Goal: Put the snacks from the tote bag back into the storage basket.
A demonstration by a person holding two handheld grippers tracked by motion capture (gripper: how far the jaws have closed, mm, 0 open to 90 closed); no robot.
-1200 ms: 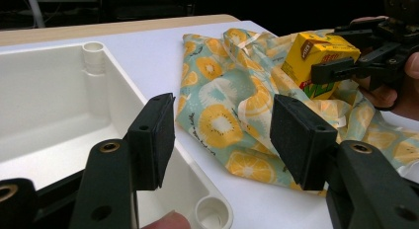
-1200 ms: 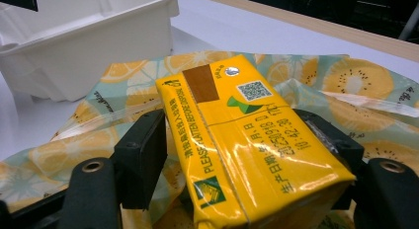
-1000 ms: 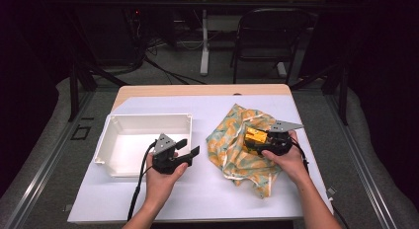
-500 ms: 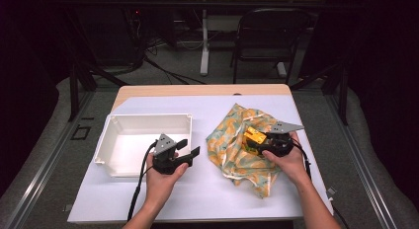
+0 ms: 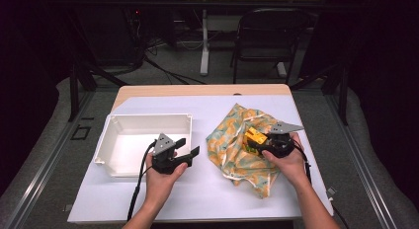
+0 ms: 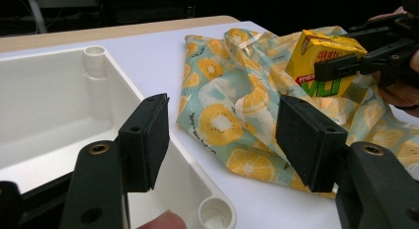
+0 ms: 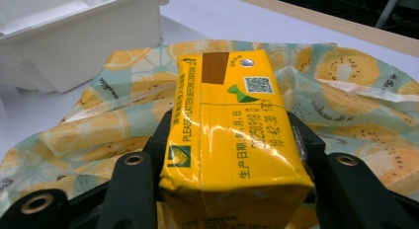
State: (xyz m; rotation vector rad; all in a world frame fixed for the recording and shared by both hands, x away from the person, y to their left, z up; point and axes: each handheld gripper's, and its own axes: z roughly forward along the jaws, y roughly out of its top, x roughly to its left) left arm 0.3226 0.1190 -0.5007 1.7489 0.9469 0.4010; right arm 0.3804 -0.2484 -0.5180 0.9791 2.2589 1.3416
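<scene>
Currently: white table [image 5: 163,199]; white bin [image 5: 143,142] at left, fruit-print bag [image 5: 237,150] at right. Left gripper [image 5: 190,152] beside bin's near corner, jaws apart after just opening further, nothing between. Right gripper [image 7: 232,145] closing, clamped on yellow drink carton [image 7: 230,140], held over bag.

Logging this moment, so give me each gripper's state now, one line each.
Left gripper: open, nothing between its pads; jaws just opened a little.
Right gripper: closed on the yellow juice carton, above the fruit-print bag.
</scene>
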